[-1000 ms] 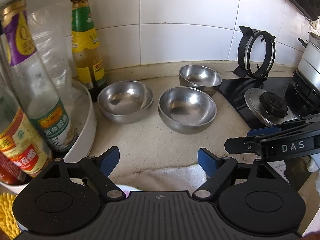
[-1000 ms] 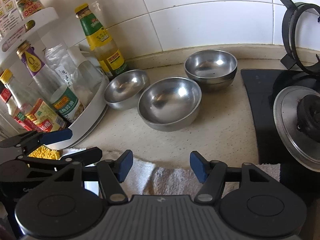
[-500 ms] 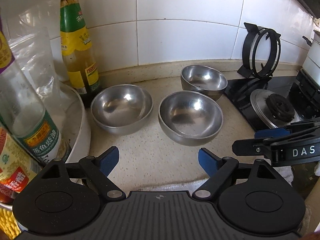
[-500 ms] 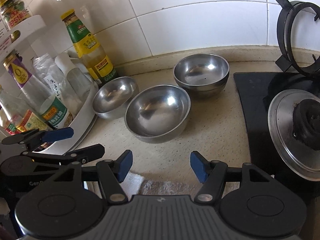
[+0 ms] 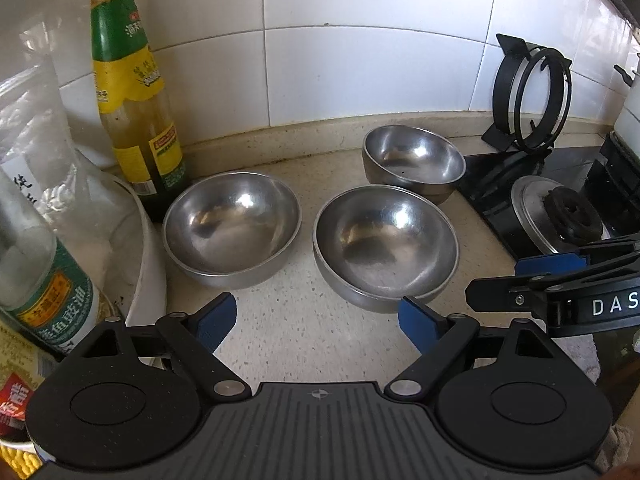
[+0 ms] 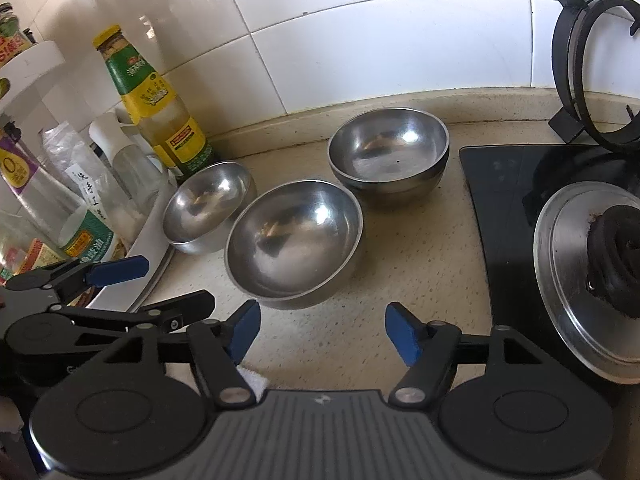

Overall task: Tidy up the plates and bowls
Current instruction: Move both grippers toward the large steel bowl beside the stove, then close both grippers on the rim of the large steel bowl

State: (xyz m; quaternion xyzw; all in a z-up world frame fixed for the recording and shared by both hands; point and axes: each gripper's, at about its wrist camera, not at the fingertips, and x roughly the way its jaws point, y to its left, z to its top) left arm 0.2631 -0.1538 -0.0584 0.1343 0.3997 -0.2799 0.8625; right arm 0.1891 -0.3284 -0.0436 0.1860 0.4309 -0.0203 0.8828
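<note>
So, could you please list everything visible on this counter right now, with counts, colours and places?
steel bowls: at least three, silver, middle of the counter; the rear one looks like a nested stack.
sauce bottle: one, green and yellow label, by the wall.
white rack: one, far left, holding condiment bottles.
pan support: one, black, leaning on the tiles.
burner: one, black on a silver disc, on the black hob.
counter: beige, speckled.
left gripper: blue pads, open, empty.
right gripper: blue pads, open, empty.
</note>
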